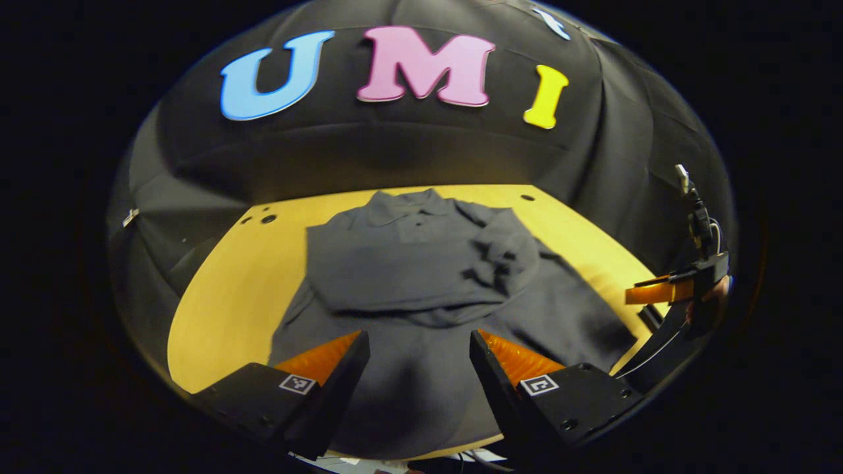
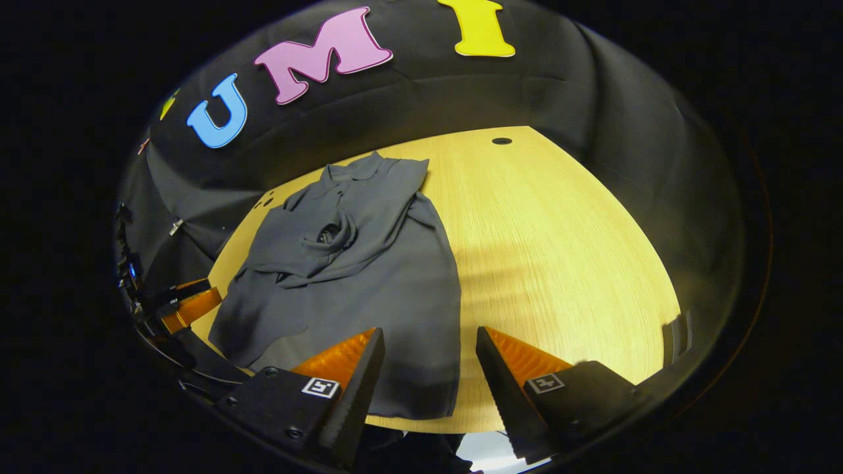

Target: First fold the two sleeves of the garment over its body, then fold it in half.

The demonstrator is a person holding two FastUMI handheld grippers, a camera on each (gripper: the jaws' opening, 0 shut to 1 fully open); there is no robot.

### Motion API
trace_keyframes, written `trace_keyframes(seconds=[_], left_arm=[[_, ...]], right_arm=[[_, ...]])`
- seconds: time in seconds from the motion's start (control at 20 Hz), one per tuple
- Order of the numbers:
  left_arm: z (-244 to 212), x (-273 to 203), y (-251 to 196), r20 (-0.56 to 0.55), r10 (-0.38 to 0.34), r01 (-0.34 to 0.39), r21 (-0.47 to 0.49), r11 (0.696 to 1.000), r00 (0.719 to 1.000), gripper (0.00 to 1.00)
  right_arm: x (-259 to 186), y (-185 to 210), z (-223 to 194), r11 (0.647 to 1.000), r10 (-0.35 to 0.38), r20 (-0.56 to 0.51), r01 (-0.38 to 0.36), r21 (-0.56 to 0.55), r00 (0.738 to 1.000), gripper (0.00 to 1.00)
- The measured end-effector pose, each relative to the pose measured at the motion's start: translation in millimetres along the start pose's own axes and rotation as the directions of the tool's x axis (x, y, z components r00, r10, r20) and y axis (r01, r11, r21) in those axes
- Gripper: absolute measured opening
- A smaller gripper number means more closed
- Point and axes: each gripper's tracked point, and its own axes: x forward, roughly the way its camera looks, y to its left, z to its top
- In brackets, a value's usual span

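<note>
A yellow wooden table (image 1: 224, 296) is seen in front of the black cloth wall (image 1: 395, 151). A dark grey garment (image 1: 421, 309) is laid flat on the table, its collar (image 1: 402, 201) towards the far edge and its hem reaching the near edge. In the right gripper view the garment (image 2: 369, 289) is found on the table's left half, while the right half of the tabletop (image 2: 560, 250) is left bare. Both sleeves are seen folded across the chest, where a rumpled bunch of cloth (image 1: 504, 253) is gathered; the same bunch (image 2: 329, 237) is shown in the right gripper view. The left gripper (image 1: 416, 359) is held above the lower body of the garment near the near edge, its fingers spread apart with nothing between them. The right gripper (image 2: 428, 359) is held over the garment's hem at the near edge, its fingers likewise spread and nothing pinched. Small dark holes (image 1: 268, 218) are seen in the tabletop near the far left corner.
</note>
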Motion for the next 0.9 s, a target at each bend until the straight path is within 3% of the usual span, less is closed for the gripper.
trace_keyframes(seconds=[0.2,0.35,0.7,0.9], left_arm=[[-42.4,-16.3,62.5,-0.063,0.094,-0.095,-0.010,0.995,0.994,0.97],[-78.4,-19.5,90.6,-0.130,0.119,-0.124,-0.031,0.992,0.984,1.00],[-117.9,-15.9,105.0,-0.214,0.110,-0.115,-0.011,0.993,0.971,0.96],[-122.4,-11.0,114.2,-0.230,0.160,-0.163,0.006,0.987,0.960,0.96]], right_arm=[[-2.9,0.2,-20.7,0.999,-0.035,-0.030,0.035,-0.001,0.999,0.87],[-1.3,-2.7,-35.1,0.997,-0.061,-0.047,0.063,0.037,0.997,0.88],[1.5,-4.9,-59.2,0.993,-0.096,-0.084,0.101,0.057,0.992,0.87],[8.2,1.2,-65.8,0.995,-0.096,-0.099,0.099,0.032,0.990,0.88]])
